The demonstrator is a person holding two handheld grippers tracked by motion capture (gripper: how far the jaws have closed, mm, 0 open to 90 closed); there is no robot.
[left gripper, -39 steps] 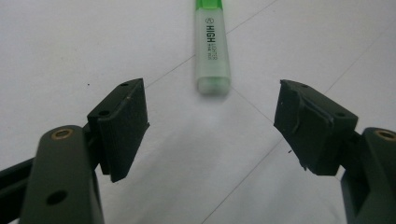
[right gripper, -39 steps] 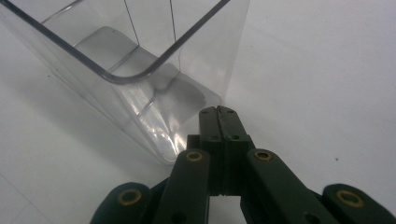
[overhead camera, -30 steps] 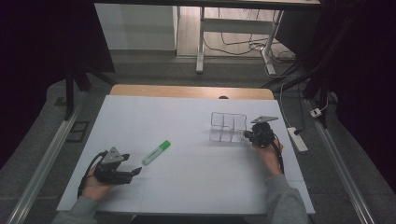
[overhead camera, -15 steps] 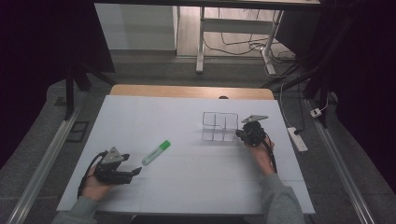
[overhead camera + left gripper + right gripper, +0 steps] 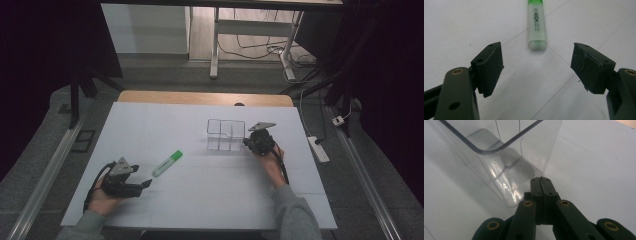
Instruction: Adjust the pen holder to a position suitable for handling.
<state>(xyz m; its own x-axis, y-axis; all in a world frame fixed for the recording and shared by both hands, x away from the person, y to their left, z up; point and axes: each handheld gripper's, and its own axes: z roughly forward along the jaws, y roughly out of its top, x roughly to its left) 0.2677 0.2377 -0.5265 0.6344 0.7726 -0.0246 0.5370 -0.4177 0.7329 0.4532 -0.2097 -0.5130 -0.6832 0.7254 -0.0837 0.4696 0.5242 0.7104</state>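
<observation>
Left gripper (image 5: 142, 185) rests low at the near left of the white table (image 5: 200, 200), jaws spread wide with nothing between them, and the green highlighter (image 5: 537, 25) lies flat just beyond its tips (printed side up). Farther back on the right, the right gripper (image 5: 246, 142) has its 2 jaws pressed fully together, empty, tips against the outer wall of the clear plastic organizer (image 5: 226, 134), which stands upright near mid-table.

My bench (image 5: 150, 120) has a white top with a wood edge; grey floor (image 5: 165, 75) around it, dark room, cables (image 5: 260, 47) under a desk (image 5: 250, 22) behind.
</observation>
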